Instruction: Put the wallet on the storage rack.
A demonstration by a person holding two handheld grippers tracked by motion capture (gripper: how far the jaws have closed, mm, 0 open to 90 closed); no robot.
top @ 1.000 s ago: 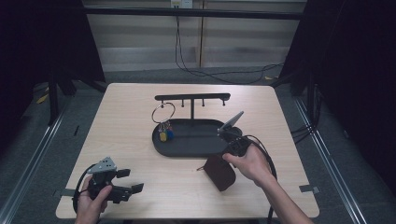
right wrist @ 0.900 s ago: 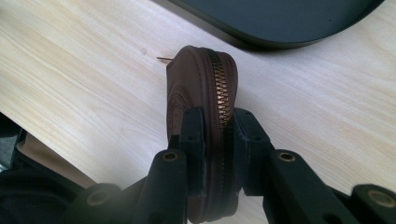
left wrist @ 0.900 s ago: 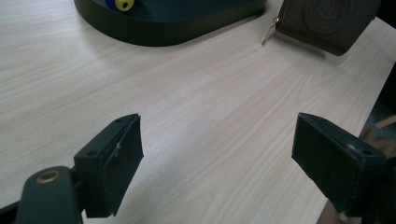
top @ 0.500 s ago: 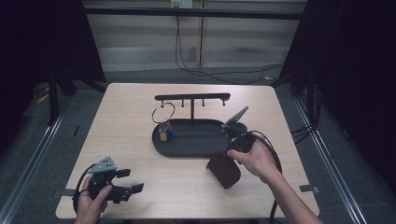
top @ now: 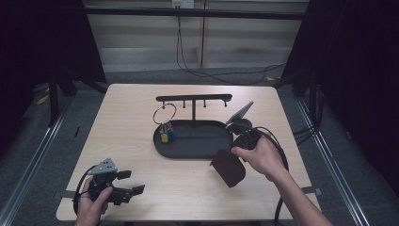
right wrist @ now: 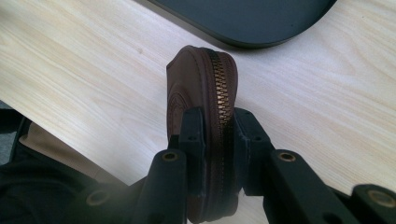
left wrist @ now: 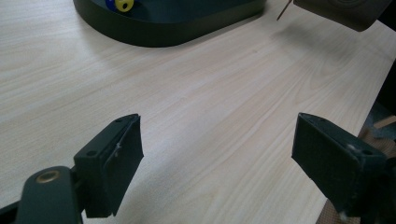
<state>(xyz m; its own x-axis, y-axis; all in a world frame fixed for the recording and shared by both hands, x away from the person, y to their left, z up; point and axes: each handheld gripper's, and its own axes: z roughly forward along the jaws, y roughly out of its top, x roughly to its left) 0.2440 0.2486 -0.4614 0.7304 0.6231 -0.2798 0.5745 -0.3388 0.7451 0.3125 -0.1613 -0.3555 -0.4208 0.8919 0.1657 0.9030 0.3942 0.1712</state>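
A brown zippered leather pouch (top: 229, 168) hangs just above the table in front of the black oval tray (top: 197, 148). My right gripper (top: 237, 149) is shut on it; in the right gripper view the pouch (right wrist: 205, 88) stands on edge between the two jaws, zipper up. A key ring with yellow and blue tags (top: 164, 133) hangs from the black rack (top: 194, 98) into the tray's left end. My left gripper (top: 134, 182) rests open near the front left corner, and in its own view it (left wrist: 217, 161) holds nothing over bare wood.
The light wooden table (top: 127, 117) has its front edge close below both hands. The tray and its upright rack stand at the middle. A cable (top: 278, 150) loops beside the right hand. Dark floor and metal rails (top: 33, 155) surround the table.
The right gripper has carried the pouch a little to the right and back toward the tray's right end, tilting it. The left gripper has stayed put.
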